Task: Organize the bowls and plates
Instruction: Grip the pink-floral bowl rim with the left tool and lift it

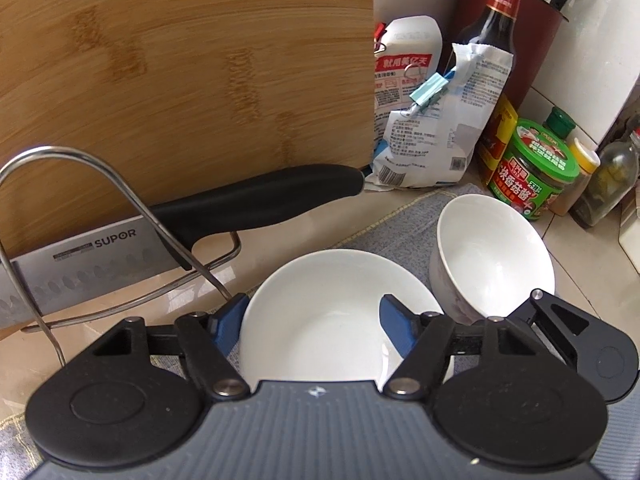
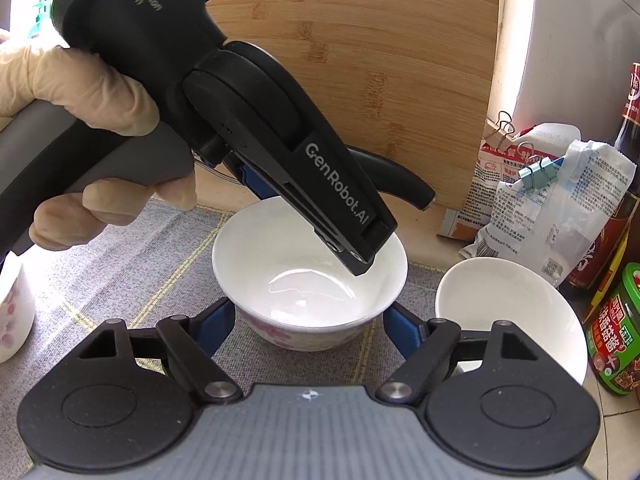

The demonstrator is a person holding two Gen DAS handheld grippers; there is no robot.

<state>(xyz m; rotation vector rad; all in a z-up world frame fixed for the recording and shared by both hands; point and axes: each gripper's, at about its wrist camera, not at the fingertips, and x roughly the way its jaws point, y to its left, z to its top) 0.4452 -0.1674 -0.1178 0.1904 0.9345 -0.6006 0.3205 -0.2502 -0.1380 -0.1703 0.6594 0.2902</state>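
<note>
A white bowl with a pink flower pattern [image 2: 310, 276] stands on the grey cloth [image 2: 120, 248]. My left gripper [image 1: 312, 320] is open just over this bowl [image 1: 320, 320], one blue finger [image 1: 394, 320] inside it and the other outside its left rim. In the right wrist view the left gripper [image 2: 280, 152] reaches down into the bowl. My right gripper [image 2: 310, 320] is open in front of the same bowl, its fingers on either side and apart from it. A second white bowl [image 1: 494, 256] stands just right; it also shows in the right wrist view [image 2: 512, 316].
A bamboo cutting board [image 1: 180, 68] leans at the back with a cleaver [image 1: 160, 240] on a wire rack [image 1: 60, 160]. Clipped bags [image 1: 432, 120], a sauce bottle [image 1: 496, 40] and a green-lidded jar [image 1: 536, 168] crowd the right. Another flowered bowl [image 2: 12, 308] is at far left.
</note>
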